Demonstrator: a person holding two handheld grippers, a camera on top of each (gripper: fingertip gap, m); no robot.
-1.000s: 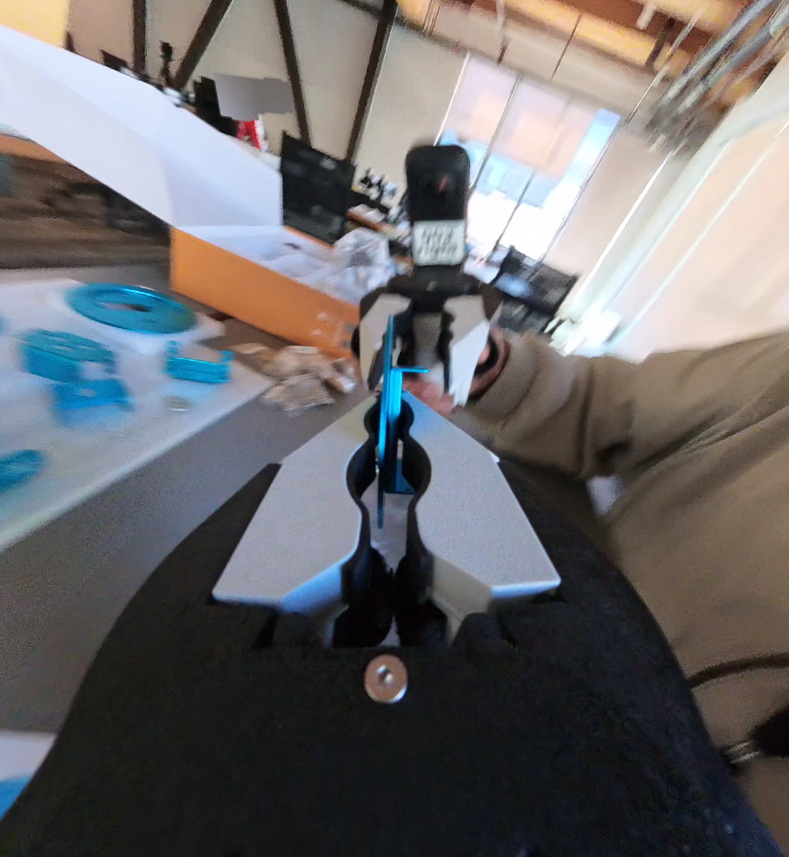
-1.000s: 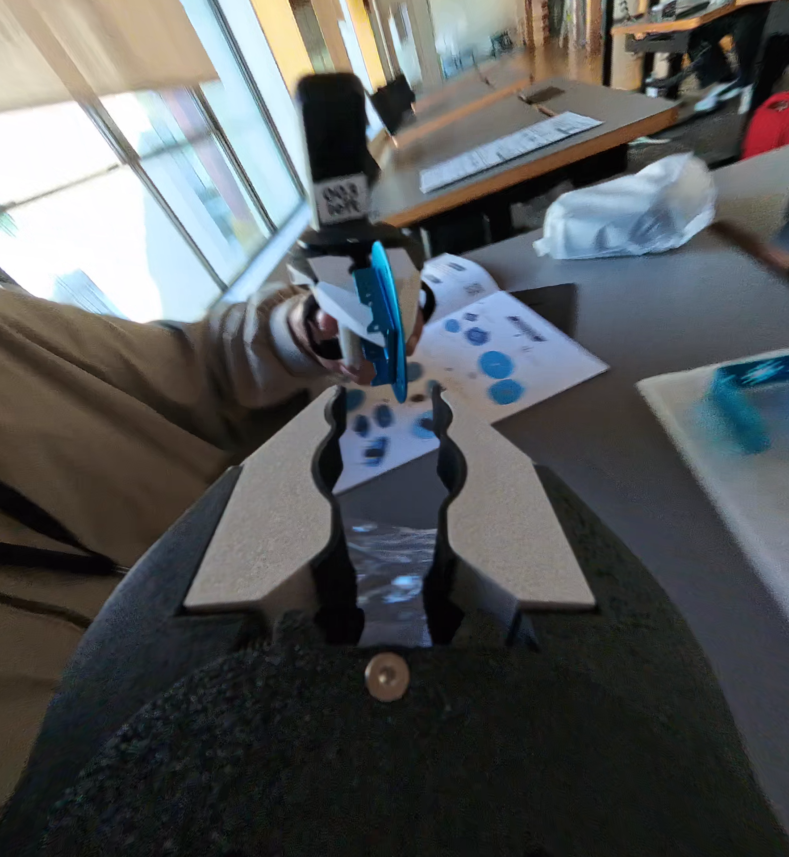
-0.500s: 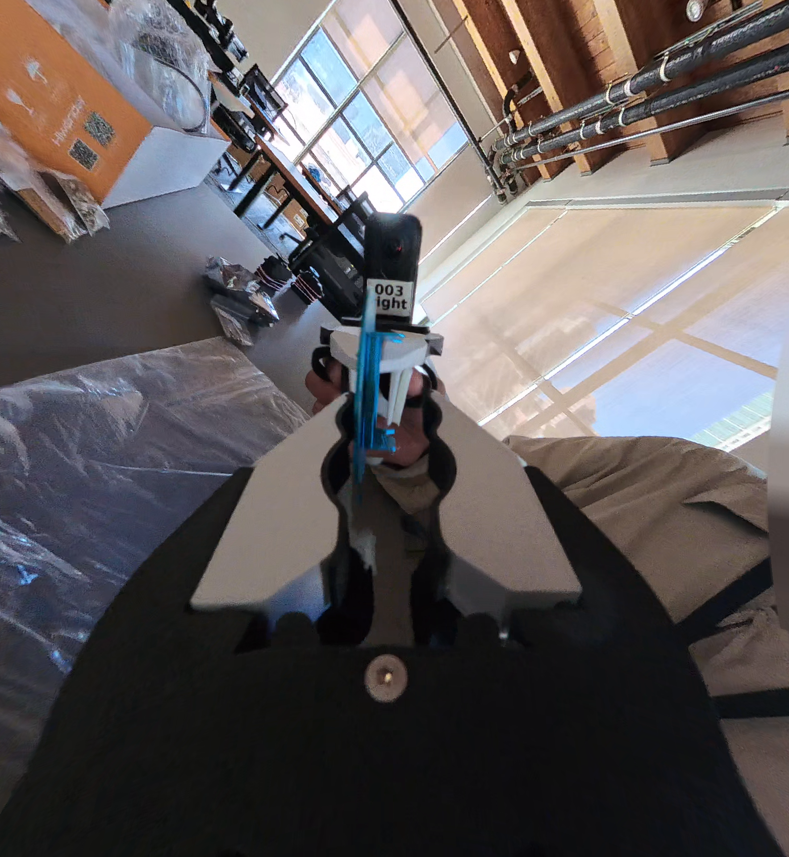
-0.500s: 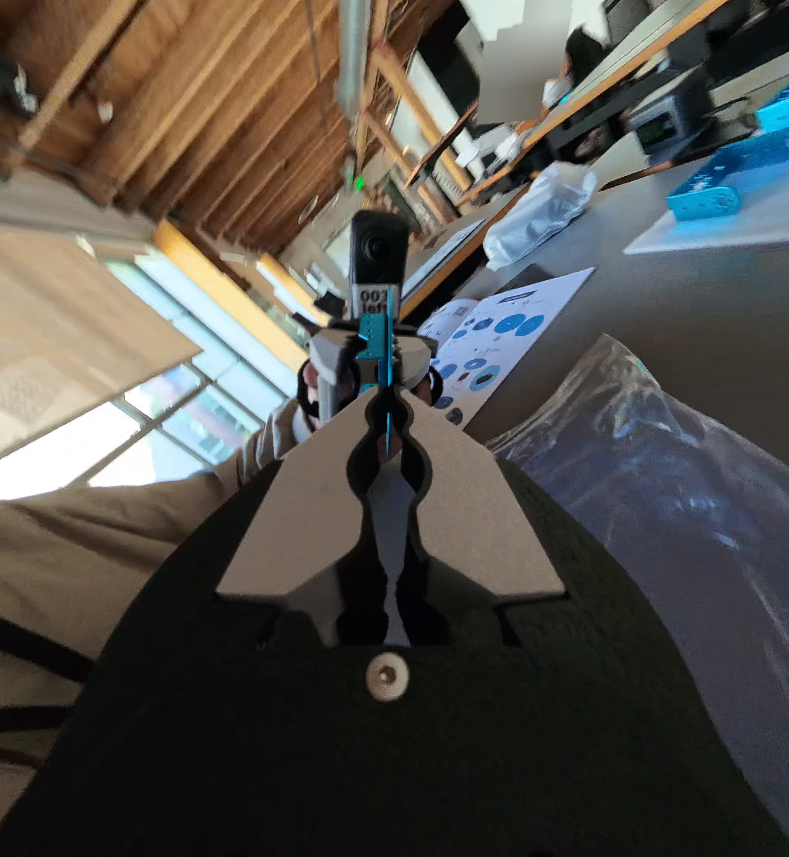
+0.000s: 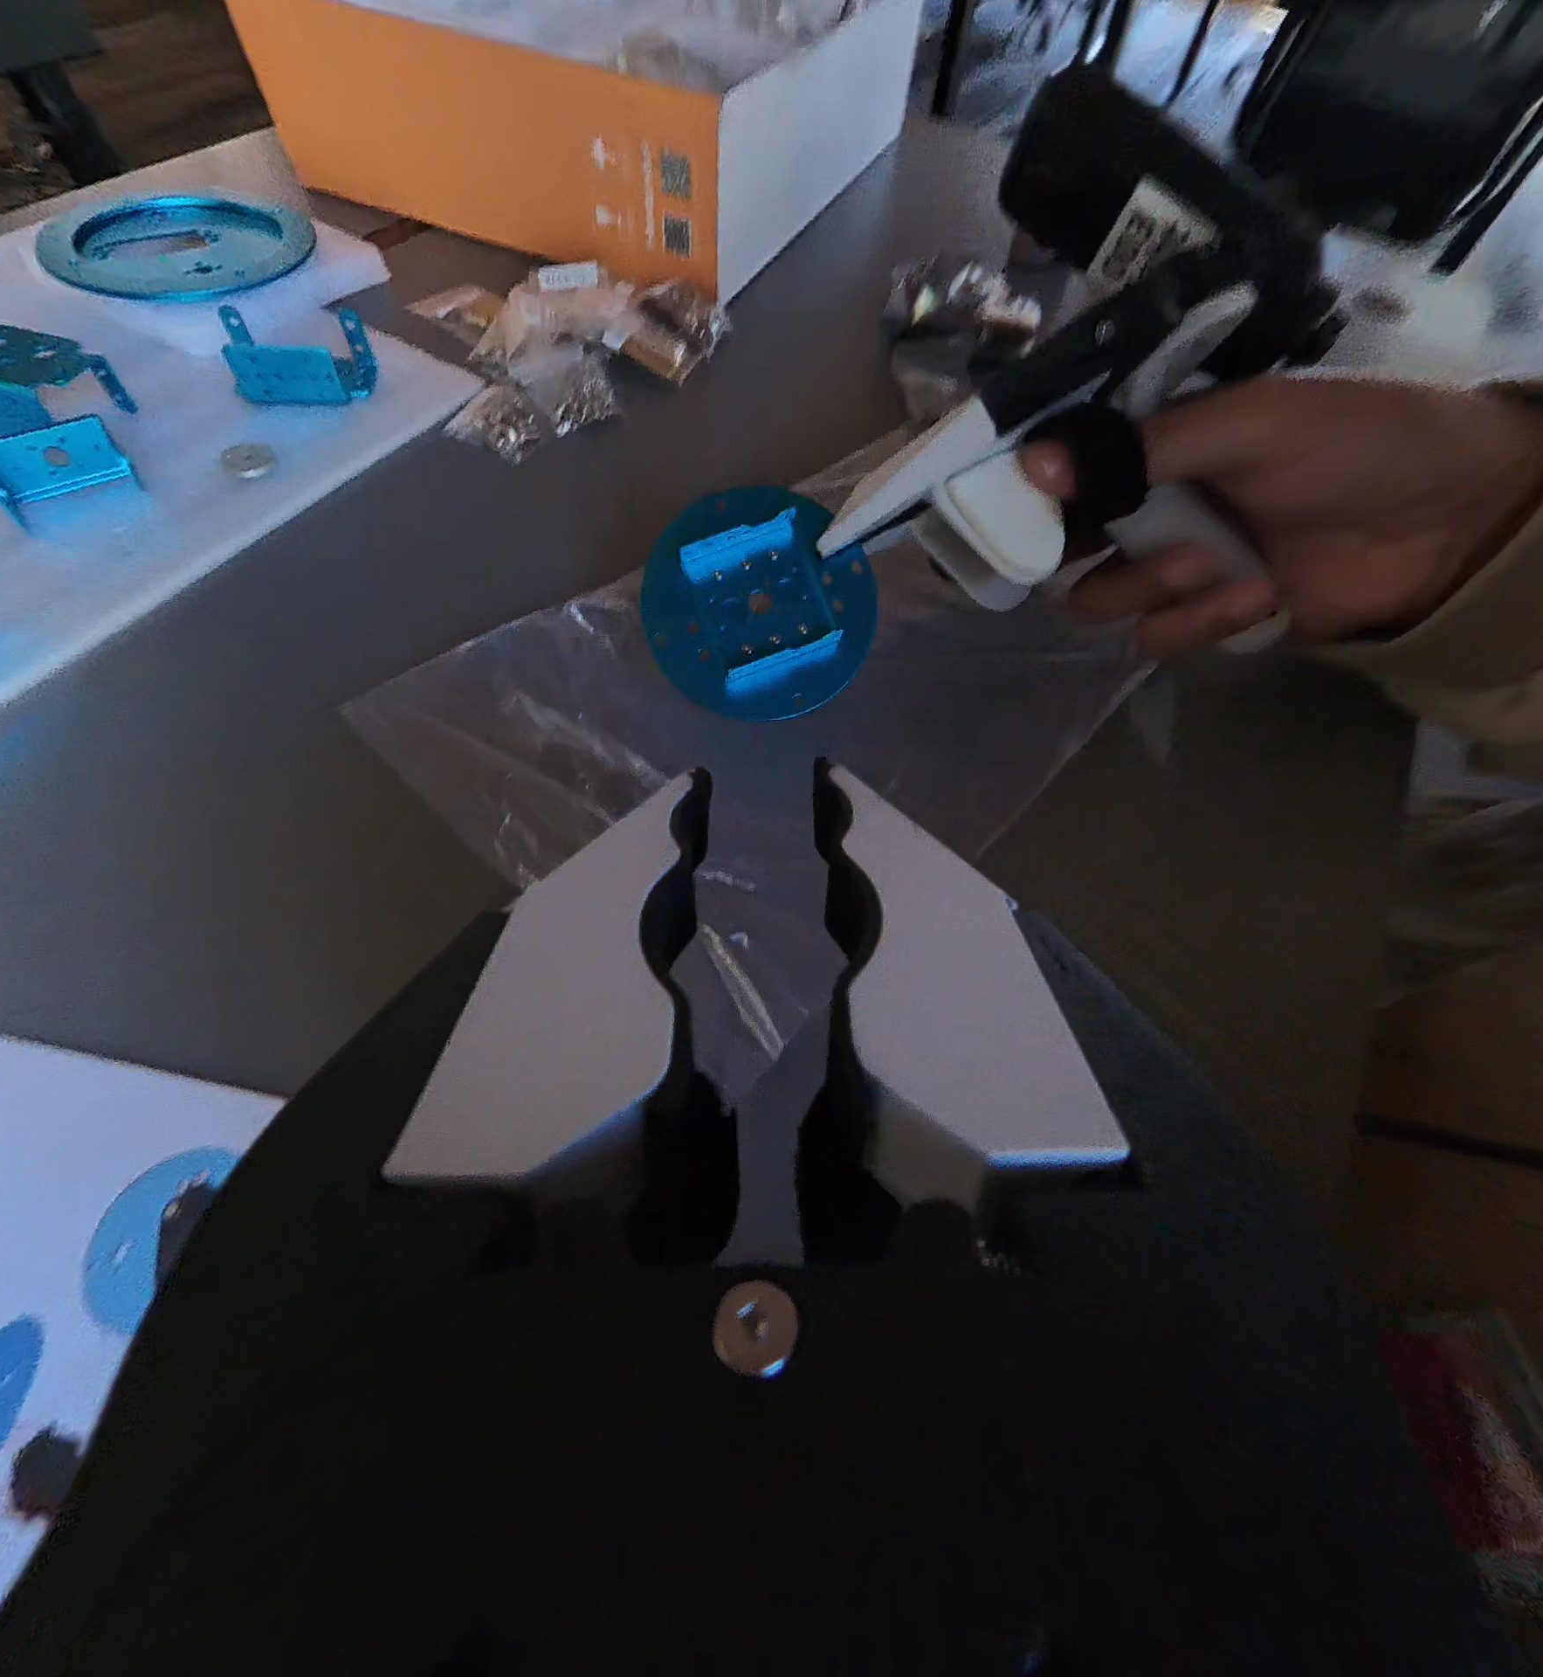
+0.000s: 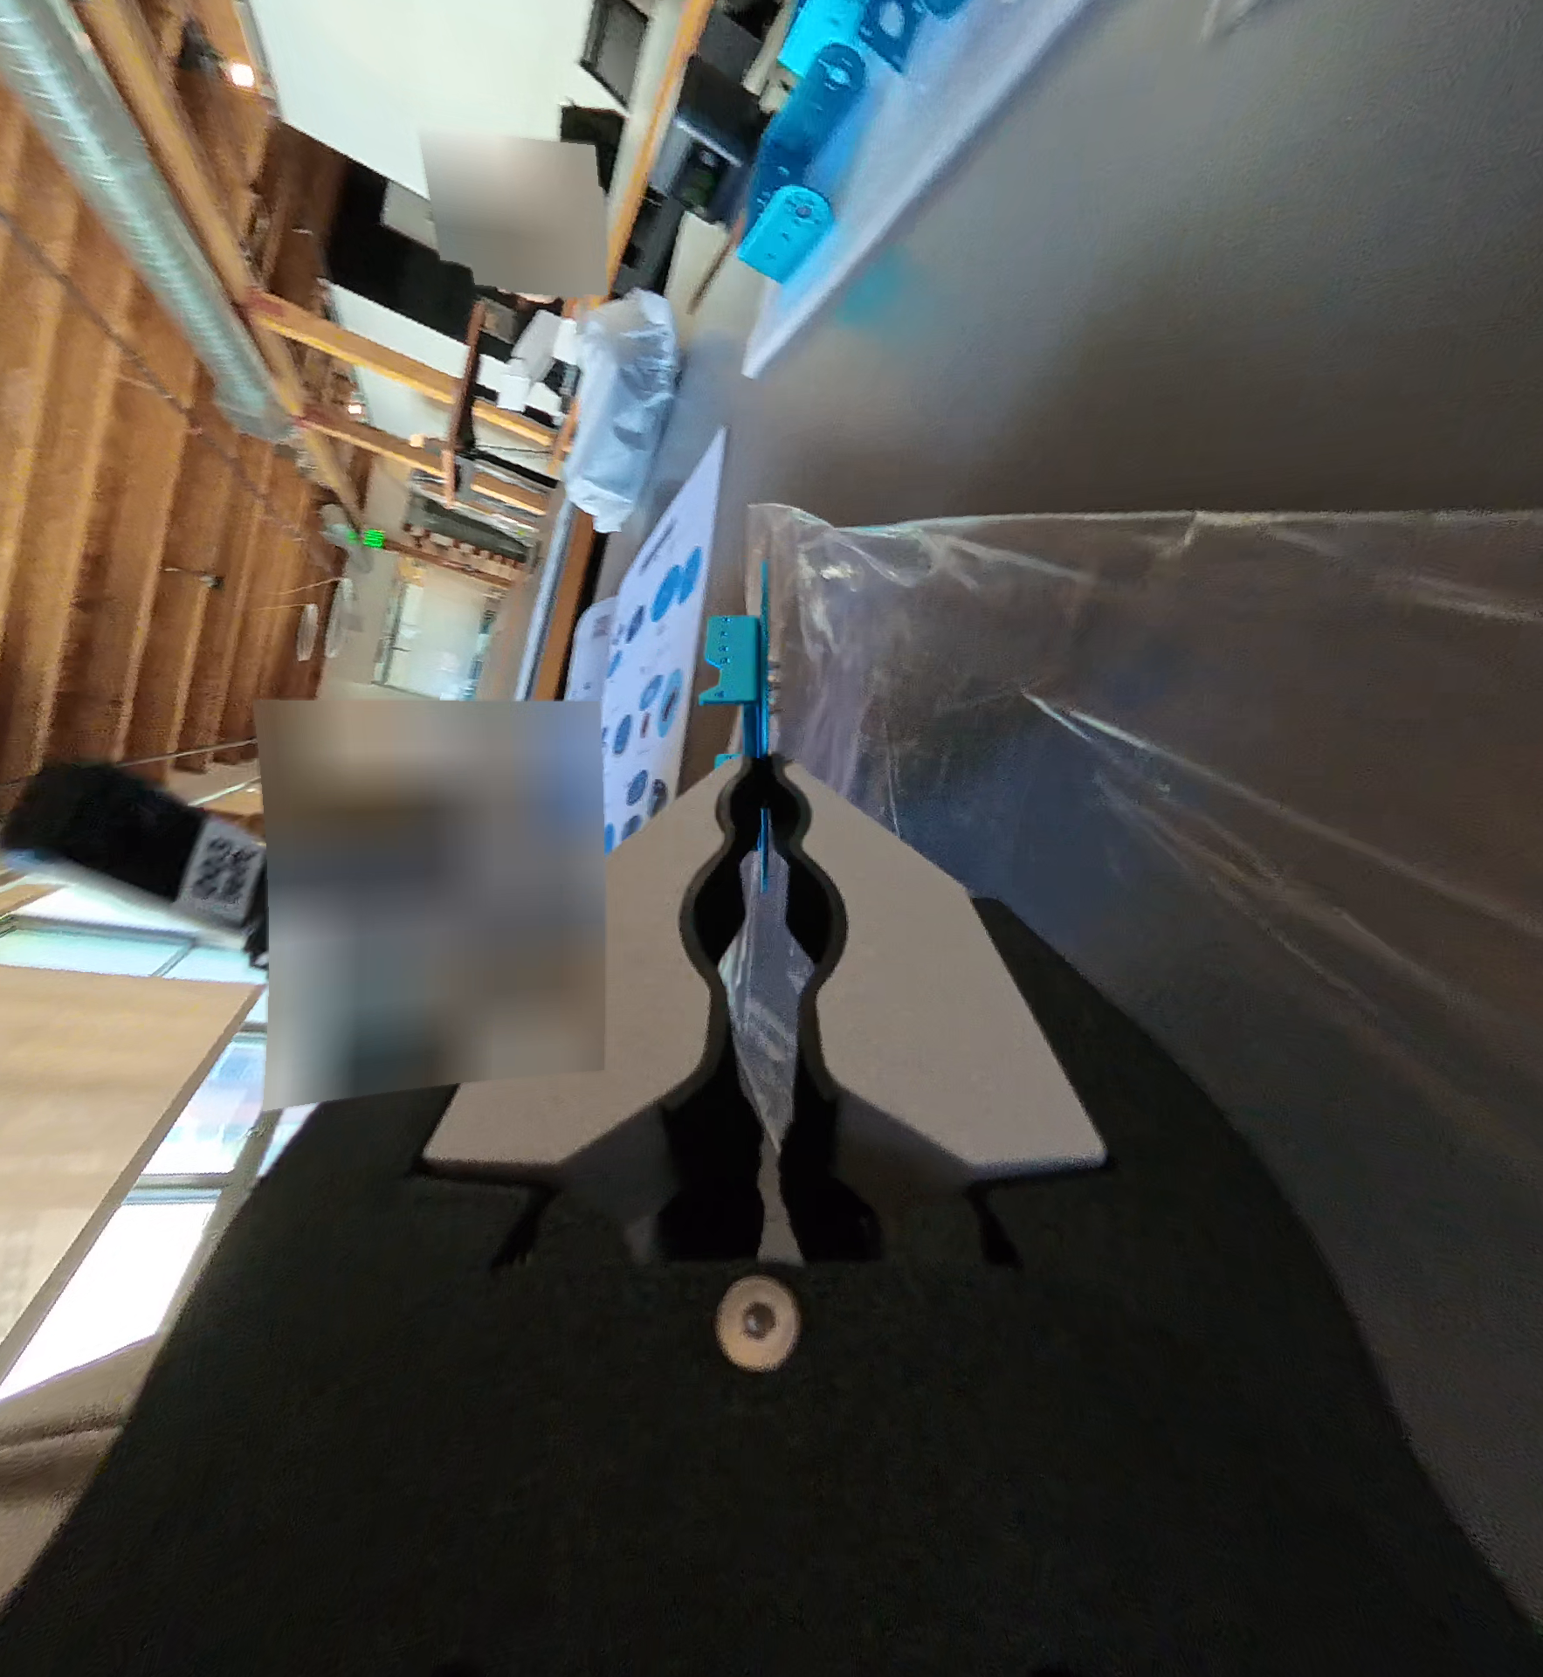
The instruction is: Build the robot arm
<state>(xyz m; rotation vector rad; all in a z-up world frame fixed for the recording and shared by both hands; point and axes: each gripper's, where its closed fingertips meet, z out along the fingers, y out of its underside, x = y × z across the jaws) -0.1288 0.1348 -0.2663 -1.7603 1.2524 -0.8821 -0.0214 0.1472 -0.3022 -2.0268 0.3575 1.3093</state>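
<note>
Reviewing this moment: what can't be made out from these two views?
- Left wrist view: where the right gripper pinches the blue disc is blurred and partly covered by its own fingers.
- Right wrist view: the disc shows only edge-on, face unseen.
- Right wrist view: the left gripper is almost wholly behind a mosaic patch.
- Left wrist view: small bags too blurred to tell contents.

Left wrist view down over the table, right wrist view rolled sideways, close; both sharing blue disc (image 5: 758, 603) and plastic sheet (image 6: 1203, 690).
</note>
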